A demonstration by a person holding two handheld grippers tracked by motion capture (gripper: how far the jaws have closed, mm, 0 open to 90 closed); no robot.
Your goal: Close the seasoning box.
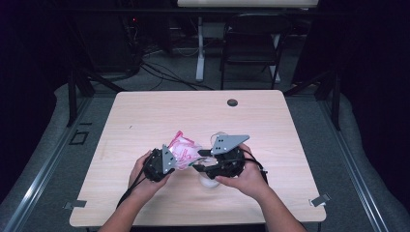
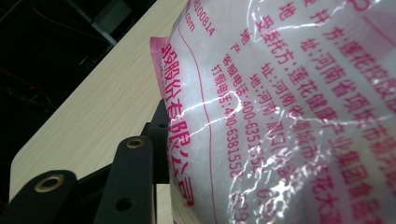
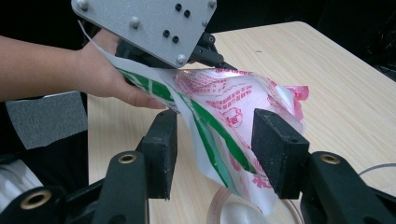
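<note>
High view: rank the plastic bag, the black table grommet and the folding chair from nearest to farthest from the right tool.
1. Plastic bag, just left of the right tool.
2. Black grommet, at the table's far edge.
3. Folding chair, on the floor beyond the table.

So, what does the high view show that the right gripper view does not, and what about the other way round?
High view: the whole table, its black cable cap and a folding chair behind it. Right gripper view: green stripes on the plastic bag, and the right gripper with its jaws open, one on each side of the bag. Both: the pink-printed bag, held above the table by the left gripper with its grey plate on top.
</note>
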